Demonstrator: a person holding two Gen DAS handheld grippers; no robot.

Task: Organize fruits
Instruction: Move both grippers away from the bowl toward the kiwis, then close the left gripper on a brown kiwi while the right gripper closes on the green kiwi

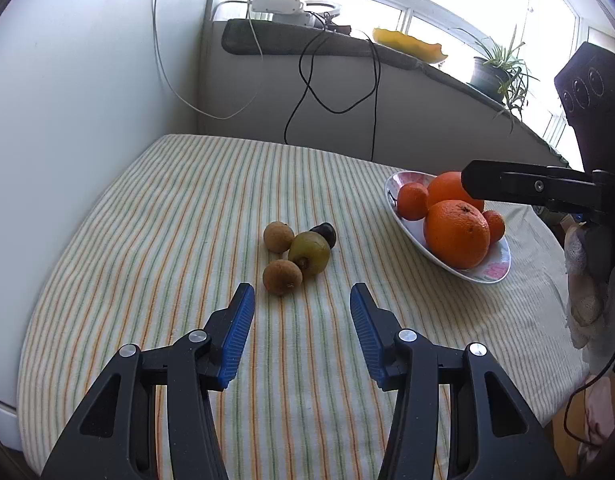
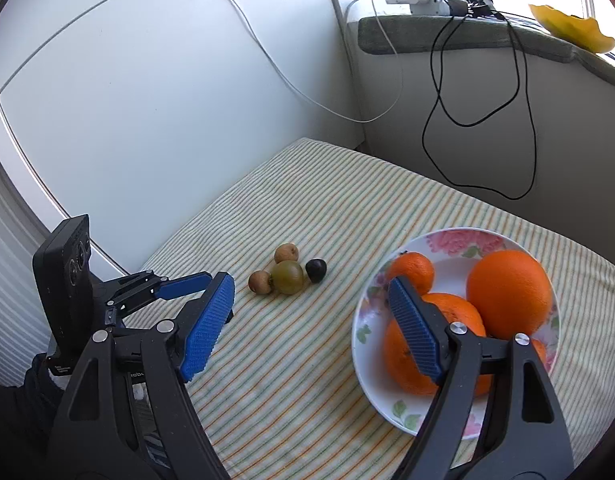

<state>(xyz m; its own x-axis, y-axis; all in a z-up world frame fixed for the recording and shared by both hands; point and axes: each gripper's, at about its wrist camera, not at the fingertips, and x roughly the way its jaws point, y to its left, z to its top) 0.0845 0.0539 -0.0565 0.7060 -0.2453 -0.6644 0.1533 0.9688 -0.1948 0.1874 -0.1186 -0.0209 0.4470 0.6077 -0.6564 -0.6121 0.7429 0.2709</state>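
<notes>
Orange oranges (image 1: 456,232) on a pink-flowered white plate (image 2: 363,332); green-and-orange striped cloth (image 1: 187,208).

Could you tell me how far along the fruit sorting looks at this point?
Done: four oranges sit in the floral plate. In hand: nothing; the left gripper and right gripper are both open and empty. Left: two brown fruits, a green fruit and a dark one clustered on the striped cloth.
</notes>
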